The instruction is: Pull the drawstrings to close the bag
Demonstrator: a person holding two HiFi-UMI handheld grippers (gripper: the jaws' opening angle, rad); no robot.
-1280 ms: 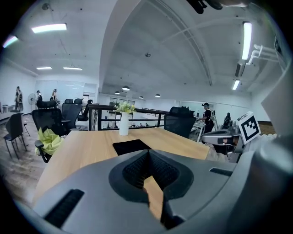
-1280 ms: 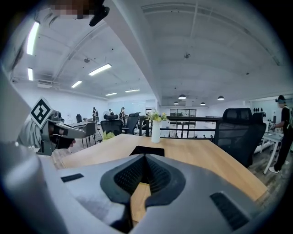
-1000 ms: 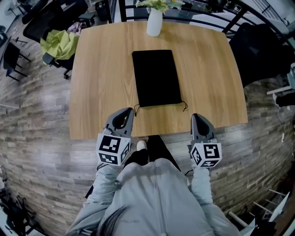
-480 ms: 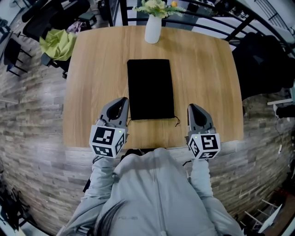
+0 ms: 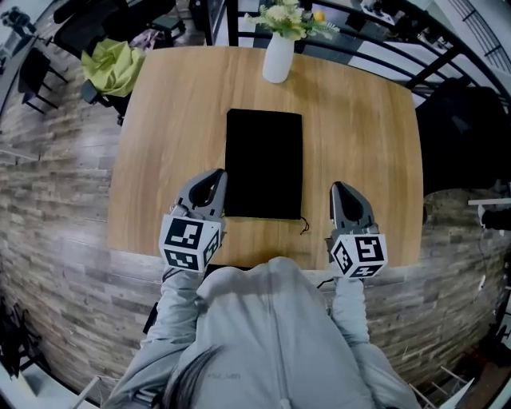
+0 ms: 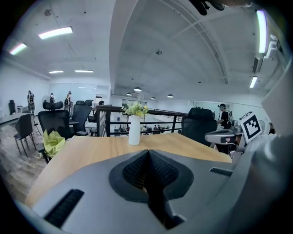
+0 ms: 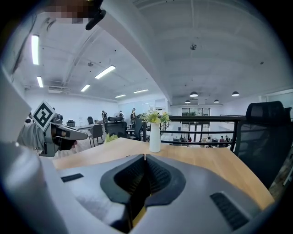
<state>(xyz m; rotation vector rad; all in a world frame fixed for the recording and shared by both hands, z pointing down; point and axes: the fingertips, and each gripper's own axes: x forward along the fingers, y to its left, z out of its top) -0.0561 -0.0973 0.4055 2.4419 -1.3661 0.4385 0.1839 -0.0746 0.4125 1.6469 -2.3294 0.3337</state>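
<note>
Bag point(image 5: 264, 164): black, flat, lying lengthwise at the middle of the table point(image 5: 359, 144). Its mouth is at the near edge, which runs straight and ungathered, so closing has not started.

Drawstrings: one thin cord end point(image 5: 303, 226) trails off the near-right corner. The near-left cord cannot be made out, as that corner sits right by the left gripper.

Left gripper point(image 5: 214, 176): just beside the bag's near-left corner, jaws pressed together, nothing between them.
Right gripper point(image 5: 343, 190): near edge of the table, apart from the bag's near-right corner with the cord end in between. Its jaws are also together and empty.

Step in hand, as I judge it: approach, before any grasp. Next move calls for spreading both sets of jaws, coming down onto a cord at each near corner, pinching, then drawing left and right away from each other. The cords are thin and lie flat on the wood, so the pinch must be low and exact.

Containers: the bag looks flat, and its contents cannot be told. White vase point(image 5: 279, 57) at the far edge holds flowers point(image 5: 289, 17).
</note>
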